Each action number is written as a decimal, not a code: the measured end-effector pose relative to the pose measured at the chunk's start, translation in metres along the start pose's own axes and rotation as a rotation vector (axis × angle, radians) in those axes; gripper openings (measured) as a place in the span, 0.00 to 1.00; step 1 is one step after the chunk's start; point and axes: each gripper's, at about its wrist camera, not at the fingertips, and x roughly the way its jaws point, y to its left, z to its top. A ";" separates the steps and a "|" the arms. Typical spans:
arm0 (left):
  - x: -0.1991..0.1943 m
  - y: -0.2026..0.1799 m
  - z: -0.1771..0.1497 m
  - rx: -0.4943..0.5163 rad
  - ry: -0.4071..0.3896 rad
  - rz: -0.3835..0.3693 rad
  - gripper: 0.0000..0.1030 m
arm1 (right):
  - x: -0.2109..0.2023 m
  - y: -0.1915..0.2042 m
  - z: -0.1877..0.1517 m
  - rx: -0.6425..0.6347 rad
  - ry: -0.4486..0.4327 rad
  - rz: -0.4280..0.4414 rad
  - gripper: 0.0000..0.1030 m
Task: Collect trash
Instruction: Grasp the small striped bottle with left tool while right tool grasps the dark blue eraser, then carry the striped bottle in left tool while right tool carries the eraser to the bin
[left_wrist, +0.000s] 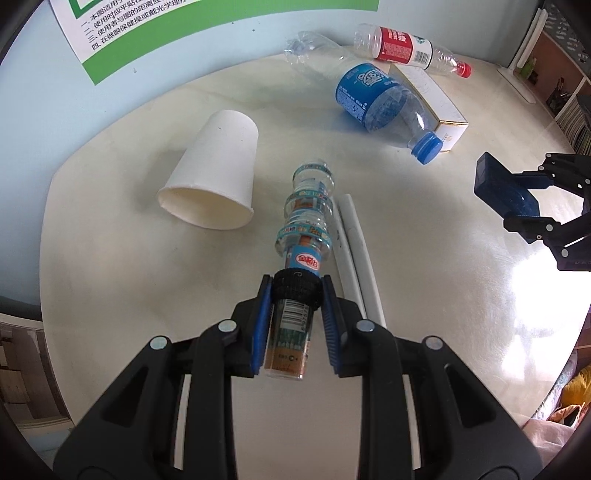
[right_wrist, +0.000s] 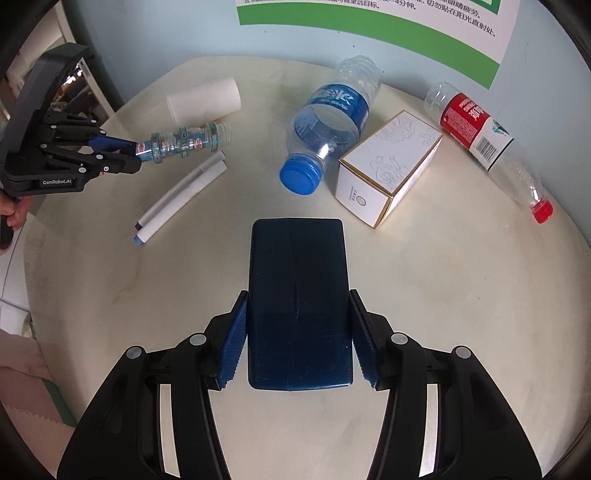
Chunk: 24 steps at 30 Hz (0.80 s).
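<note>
My left gripper is shut on a small ribbed clear bottle with blue-green label bands, pinching it at its black collar. From the right wrist view the same bottle sticks out sideways from the left gripper, above the table. A dark blue flat box sits between the pads of my right gripper, which is shut on it. The left wrist view shows that box held at the far right by the right gripper.
On the round cream table lie a white paper cup on its side, two white markers, a blue-label water bottle, a white carton and a red-label bottle. A green-edged poster hangs behind.
</note>
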 end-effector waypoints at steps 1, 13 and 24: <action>-0.004 0.001 -0.002 -0.004 -0.005 0.001 0.23 | 0.005 0.005 0.008 -0.004 -0.002 0.002 0.51; -0.034 0.007 -0.019 -0.043 -0.042 0.032 0.23 | -0.011 0.030 0.016 -0.075 -0.031 0.028 0.51; -0.056 0.025 -0.052 -0.131 -0.054 0.081 0.23 | -0.006 0.067 0.031 -0.202 -0.060 0.127 0.51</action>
